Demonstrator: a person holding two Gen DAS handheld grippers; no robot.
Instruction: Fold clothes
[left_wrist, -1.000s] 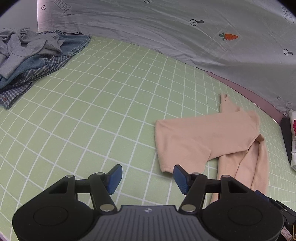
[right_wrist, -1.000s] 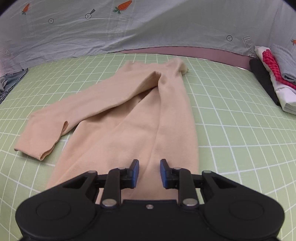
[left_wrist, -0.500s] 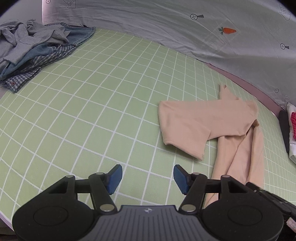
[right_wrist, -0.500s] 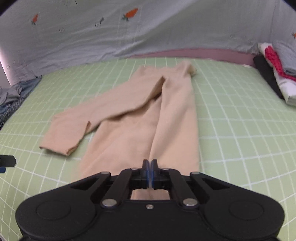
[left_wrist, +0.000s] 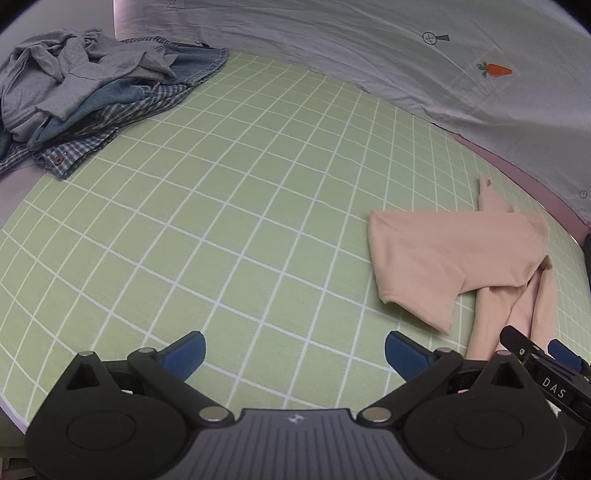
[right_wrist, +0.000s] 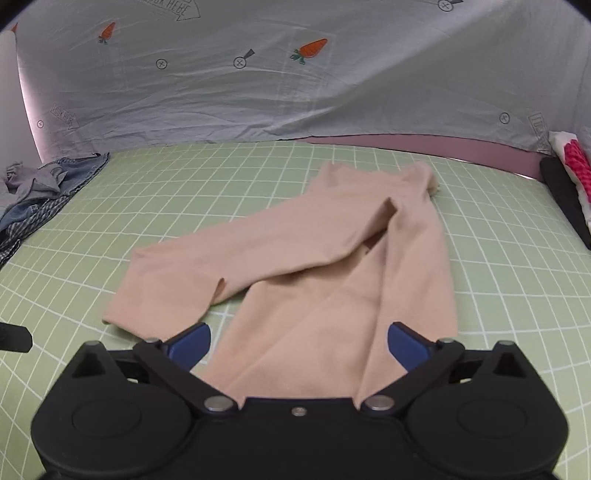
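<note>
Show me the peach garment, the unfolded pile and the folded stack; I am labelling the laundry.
Peach garment (right_wrist: 332, 295), right wrist view, on its broad middle panel.
Unfolded pile (left_wrist: 85, 77), left wrist view, on the grey top lying uppermost.
Folded stack (right_wrist: 570, 166), right wrist view, on the pink-and-white piece.

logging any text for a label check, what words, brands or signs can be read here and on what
"DAS" on the black bar of the right hand-held gripper, in the left wrist view.
"LOOK HERE" in an arrow sign printed on the grey sheet, left side; it is small.
"OOK HERE" in a second arrow at the sheet's top edge, cut off by the frame.
A small logo on the left hand-held gripper: no letters readable.
Print at the sheet's right edge: too blurred to read.
</note>
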